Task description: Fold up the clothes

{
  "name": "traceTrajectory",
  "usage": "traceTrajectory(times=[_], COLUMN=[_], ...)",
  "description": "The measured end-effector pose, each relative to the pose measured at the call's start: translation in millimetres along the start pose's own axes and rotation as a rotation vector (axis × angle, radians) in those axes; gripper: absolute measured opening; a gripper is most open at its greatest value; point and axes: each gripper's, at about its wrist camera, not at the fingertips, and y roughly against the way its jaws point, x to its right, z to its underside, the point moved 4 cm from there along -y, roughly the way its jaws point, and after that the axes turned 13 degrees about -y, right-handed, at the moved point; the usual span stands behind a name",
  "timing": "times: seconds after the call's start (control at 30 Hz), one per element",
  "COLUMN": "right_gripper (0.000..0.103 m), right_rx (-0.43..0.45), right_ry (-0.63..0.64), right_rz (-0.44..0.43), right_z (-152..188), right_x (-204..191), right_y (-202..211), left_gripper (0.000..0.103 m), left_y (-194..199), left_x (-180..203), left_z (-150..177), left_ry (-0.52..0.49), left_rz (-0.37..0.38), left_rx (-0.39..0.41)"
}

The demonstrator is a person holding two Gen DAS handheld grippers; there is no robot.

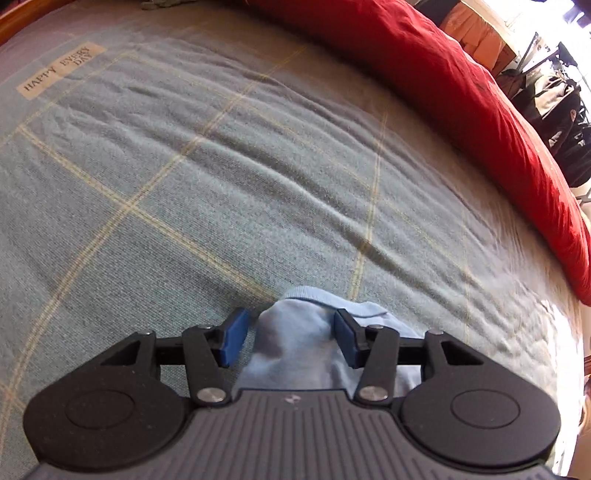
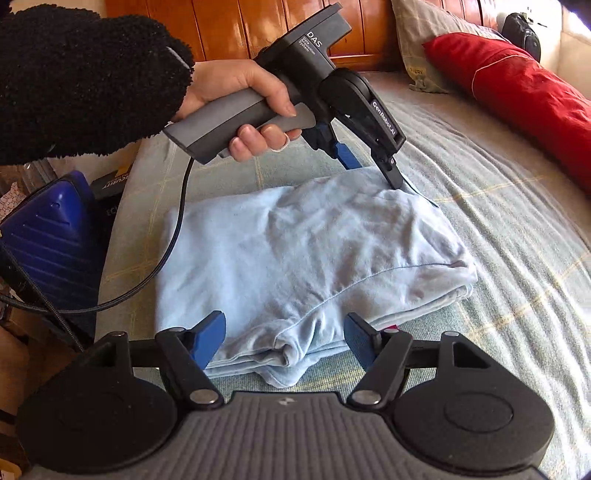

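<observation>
Right wrist view showed the folded light-blue garment [image 2: 295, 266] lying near the bed's [image 2: 498, 229] left edge. Right gripper [image 2: 284, 341] stood spread around its near fold, untouching. Left gripper [image 2: 369, 168] straddled its far edge; a pinch couldn't be confirmed.

Home bedroom: bed [image 1: 221, 166] with plaid sheet, red duvet [image 1: 480, 110], wooden headboard [image 2: 221, 29].

Daylight, bright; we note blown-out glare from the window [image 1: 524, 22] at upper right of the left wrist view; raking light ridges the bedspread [image 1: 258, 166] with soft shadows; strong fisheye bending at edges; slight blur in both views.
</observation>
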Motion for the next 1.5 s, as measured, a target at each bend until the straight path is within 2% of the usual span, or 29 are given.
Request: traceTrajectory(times=[0.03, 0.07, 0.17, 0.2, 0.27, 0.37, 0.4, 0.5, 0.57, 0.63, 0.73, 0.77, 0.9, 1.0, 1.1, 1.23, 1.27, 1.3, 1.4, 1.5], right_gripper=[0.075, 0.075, 0.075, 0.075, 0.075, 0.075, 0.075, 0.075, 0.075, 0.075, 0.075, 0.075, 0.075, 0.075, 0.075, 0.075, 0.075, 0.075, 0.076, 0.076], right_rx=[-0.003, -0.008, -0.009, -0.009, -0.008, -0.007, -0.003, 0.005, 0.009, 0.008, -0.004, -0.006, -0.01, -0.007, 0.001, 0.001, 0.001, 0.0, 0.0, -0.001], right_ry=[-0.008, -0.017, -0.042, -0.045, -0.048, -0.056, -0.059, -0.056, -0.052, -0.047, -0.046, -0.049, -0.056, -0.064, -0.063, -0.061, -0.062, -0.063, -0.063, -0.066], right_rz=[0.007, 0.012, 0.015, 0.015, 0.017, 0.018, 0.016, 0.01, 0.008, 0.007, 0.009, 0.009, 0.014, 0.016, 0.012, 0.015, 0.017, 0.018, 0.026, 0.028], right_z=[0, 1, 1, 1, 2, 0, -1, -3, -4, -5, -3, -3, -1, -2, -4, -4, -3, -3, 0, 2], right_x=[4, 6, 12, 13, 15, 14, 14, 11, 9, 8, 8, 9, 10, 10, 9, 10, 10, 10, 10, 9], right_y=[-2, -4, -3, -3, -3, -3, -3, -1, -1, -1, -4, -5, -5, -4, -3, -4, -4, -3, -2, 1], left_gripper=[0.03, 0.013, 0.011, 0.011, 0.011, 0.012, 0.014, 0.019, 0.019, 0.017, 0.011, 0.007, 0.007, 0.007, 0.01, 0.014, 0.017, 0.02, 0.019, 0.023], left_y=[-1, -1, 7, 14, 30, 39, 38, 19, 6, 0, 0, 4, 37, 53, 51, 34, 31, 28, 20, 33], left_x=[0, 2, 10, 12, 7, -4, -7, -7, -4, -1, 3, 6, 10, 14, 21, 37, 38, 37, 36, 42], left_z=[-3, -6, -13, -15, -22, -34, -36, -27, -16, -5, 2, 1, -17, -36, -34, -7, -1, 3, 15, 11], left_ry=[0.016, 0.023, 0.001, -0.001, 0.059, 0.088, 0.087, 0.042, -0.003, -0.028, -0.033, -0.039, -0.05, -0.074, -0.111, -0.161, -0.166, -0.167, -0.17, -0.157], left_rz=[0.036, 0.071, 0.131, 0.14, 0.17, 0.13, 0.11, 0.059, 0.013, 0.002, 0.031, 0.035, 0.044, -0.012, -0.007, 0.047, 0.038, 0.013, -0.061, -0.071], left_rx=[0.005, 0.008, 0.04, 0.072, 0.178, 0.252, 0.241, 0.107, 0.013, -0.033, -0.031, -0.006, 0.183, 0.254, 0.195, 0.045, 0.027, 0.023, 0.009, 0.075])
